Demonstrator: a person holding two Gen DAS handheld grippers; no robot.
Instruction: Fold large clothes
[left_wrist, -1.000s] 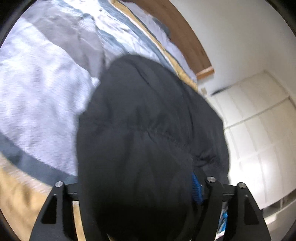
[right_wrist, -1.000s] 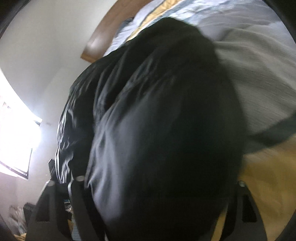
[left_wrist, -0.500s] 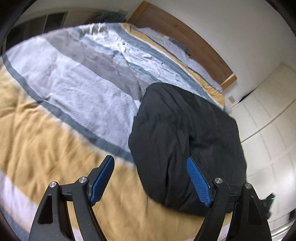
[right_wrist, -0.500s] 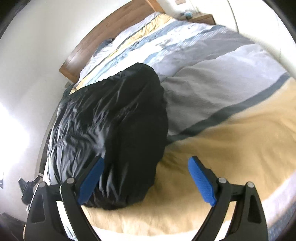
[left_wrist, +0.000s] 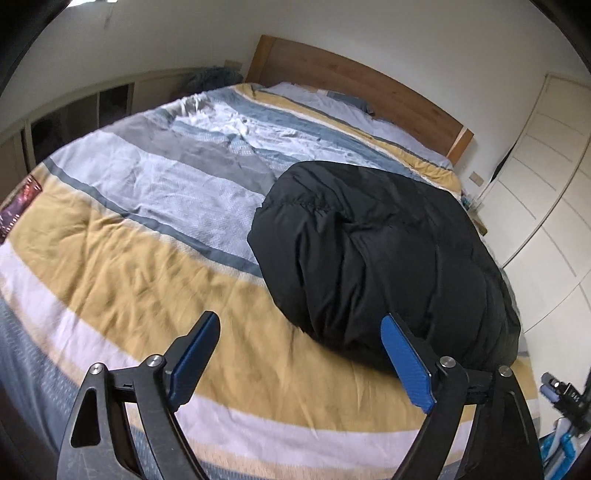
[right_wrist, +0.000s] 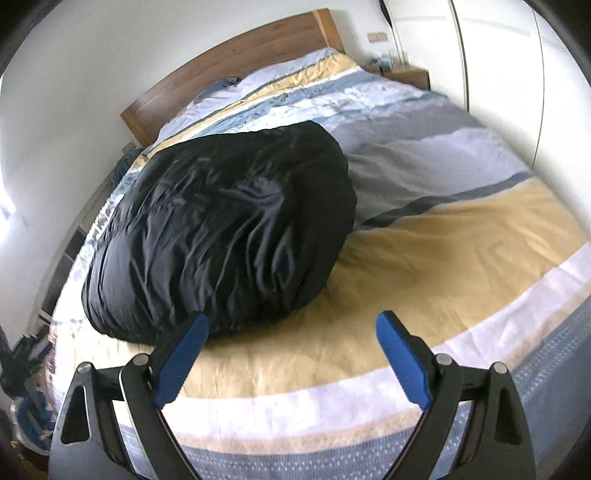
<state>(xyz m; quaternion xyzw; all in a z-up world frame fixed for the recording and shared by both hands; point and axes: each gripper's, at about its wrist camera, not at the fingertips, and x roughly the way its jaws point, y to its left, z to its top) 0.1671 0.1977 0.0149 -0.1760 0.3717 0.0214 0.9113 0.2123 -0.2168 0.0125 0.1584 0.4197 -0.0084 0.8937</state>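
A bulky black padded garment (left_wrist: 376, 254) lies folded in a thick bundle on the striped bedspread (left_wrist: 147, 236). In the left wrist view it sits to the right of centre, beyond my left gripper (left_wrist: 300, 325). That gripper's jaws are still opening and hold nothing; only bedspread shows between the blue pads. In the right wrist view the same black garment (right_wrist: 221, 229) lies left of centre. My right gripper (right_wrist: 291, 325) stands open above the yellow stripe (right_wrist: 443, 258), nothing between its fingers. Both grippers hover clear of the cloth.
A wooden headboard (left_wrist: 362, 85) and pillows close the far end of the bed. White wardrobe doors (left_wrist: 546, 206) stand on one side, low shelving (left_wrist: 74, 114) on the other. A dark booklet (left_wrist: 18, 210) lies at the bed's left edge. Clutter sits on the floor (right_wrist: 26, 373).
Both grippers let go of the black garment, which had filled both views, and drew back and up. The bundle now rests on the bed and the jaws stand wide.
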